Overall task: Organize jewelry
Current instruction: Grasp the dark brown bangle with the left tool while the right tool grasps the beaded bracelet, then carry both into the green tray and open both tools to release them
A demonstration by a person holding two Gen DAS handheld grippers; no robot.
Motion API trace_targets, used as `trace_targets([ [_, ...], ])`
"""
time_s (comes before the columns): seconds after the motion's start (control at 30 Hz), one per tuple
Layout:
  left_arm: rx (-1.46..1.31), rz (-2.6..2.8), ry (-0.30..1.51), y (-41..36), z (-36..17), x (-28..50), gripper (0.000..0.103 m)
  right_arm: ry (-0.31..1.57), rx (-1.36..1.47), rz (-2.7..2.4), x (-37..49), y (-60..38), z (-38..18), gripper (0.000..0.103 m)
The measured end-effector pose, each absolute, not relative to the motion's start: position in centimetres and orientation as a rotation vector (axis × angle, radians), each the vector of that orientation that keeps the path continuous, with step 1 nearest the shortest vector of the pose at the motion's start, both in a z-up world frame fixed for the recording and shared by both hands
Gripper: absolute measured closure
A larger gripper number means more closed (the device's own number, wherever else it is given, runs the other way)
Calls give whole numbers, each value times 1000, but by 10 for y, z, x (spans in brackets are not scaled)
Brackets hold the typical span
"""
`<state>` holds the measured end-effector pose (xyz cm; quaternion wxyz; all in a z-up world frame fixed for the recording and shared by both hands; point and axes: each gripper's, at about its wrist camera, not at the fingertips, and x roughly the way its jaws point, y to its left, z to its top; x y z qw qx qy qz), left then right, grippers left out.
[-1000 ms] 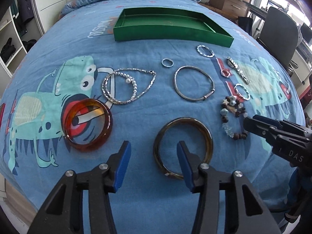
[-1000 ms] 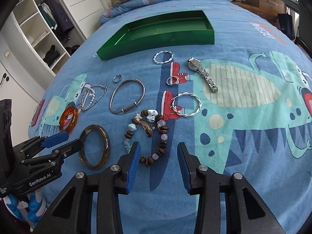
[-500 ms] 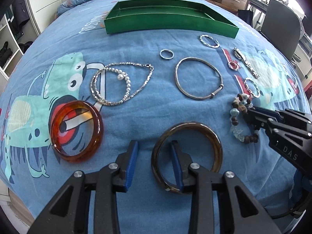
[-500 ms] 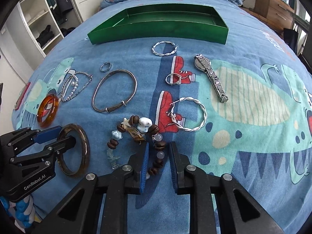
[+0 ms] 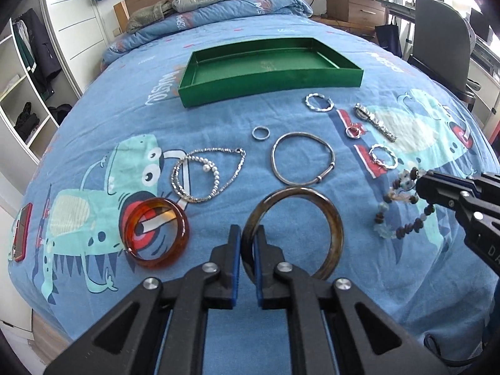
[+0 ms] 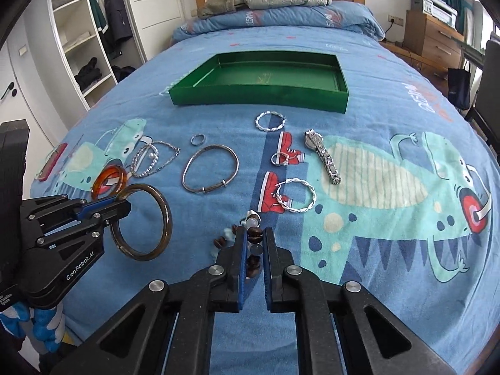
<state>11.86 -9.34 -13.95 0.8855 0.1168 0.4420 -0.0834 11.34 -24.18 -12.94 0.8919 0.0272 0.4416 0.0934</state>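
**Both grippers clamped on bangle and beads**

On the far left of the blue fleecy bedspread [image 5: 281, 328], printed with cartoon dinosaurs, lies a thick, glossy amber bangle [image 5: 154, 232], translucent and round. Just beyond it sits a sparkling chain necklace [image 5: 206, 173] coiled with a pearl strand. My left gripper [image 5: 247, 243] has just been closing, and its blue pads now pinch the near-left rim of a smooth, dark brown bangle [image 5: 336, 234], which stands tilted up off the cloth. Its black body reads "GenRobot.AI" in the right wrist view. Farther on lie a thin silver ring [image 5: 261, 132] and a plain silver bangle [image 5: 303, 162]. My right gripper [image 6: 253, 243] has also just been closing and now grips a beaded bracelet [image 6: 253, 234] of brown wooden and pale glassy beads, hanging from the pads. Right of it lie twisted silver hoops [image 6: 295, 195] and a metal-link watch [image 6: 323, 156]. The shallow green cardboard tray [image 5: 268, 86] sits at the back, faint gold print on its floor unreadable.
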Motion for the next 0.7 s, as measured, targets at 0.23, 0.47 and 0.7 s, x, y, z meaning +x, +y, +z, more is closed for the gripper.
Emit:
trace_targets([
  [0.23,226,-168,844,-89,-98,117,96,828,61,172,98,-260,-88,94],
  [0.47,172,-144,751,-80,-41,163,96,693,21,128,131,-284,-21,94],
  [0.7,128,-110,745,-81,-18,247,96,609,19,123,204,-290,23,94],
])
